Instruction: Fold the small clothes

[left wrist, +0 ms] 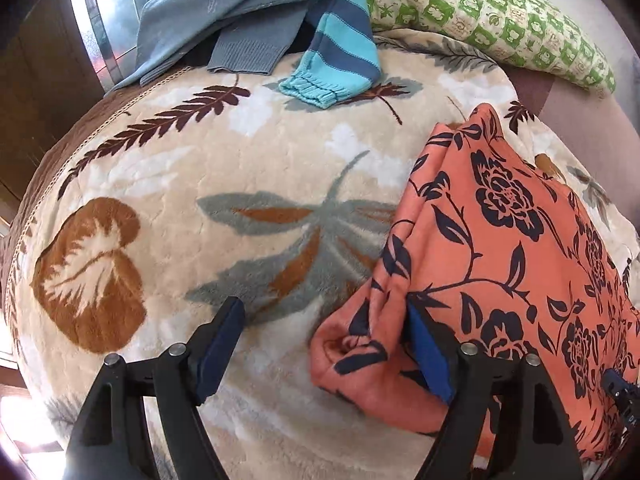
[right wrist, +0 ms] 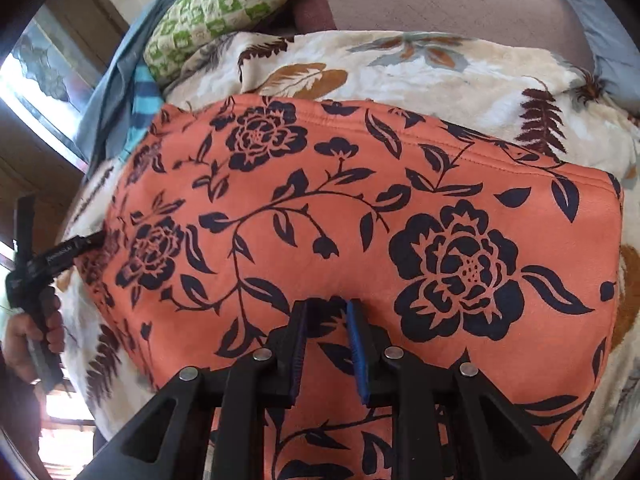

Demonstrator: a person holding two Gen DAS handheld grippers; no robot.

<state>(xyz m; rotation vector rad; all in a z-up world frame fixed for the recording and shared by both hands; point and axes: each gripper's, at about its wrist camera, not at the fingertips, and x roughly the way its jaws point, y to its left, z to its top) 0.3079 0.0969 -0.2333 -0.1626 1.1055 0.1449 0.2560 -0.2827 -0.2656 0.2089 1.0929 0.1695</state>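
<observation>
1. The left gripper (left wrist: 324,320) is near us, with its jaws spread wide. One finger touches the near left edge of the orange flowered cloth (left wrist: 492,248), but nothing is pinched.
2. The right gripper (right wrist: 326,324) hangs over the near part of the same cloth, jaws only a little apart. I cannot tell if a bit of cloth is caught between them.
3. The orange cloth lies doubled on the leaf blanket (left wrist: 224,184), on the right. It looks partly folded, maybe nearly done.
4. Far away lie a blue sweater (left wrist: 224,12) and a striped sleeve (left wrist: 340,48), not folded yet.
5. Farthest is a green pillow (left wrist: 492,12). No boxes or baskets show.
</observation>
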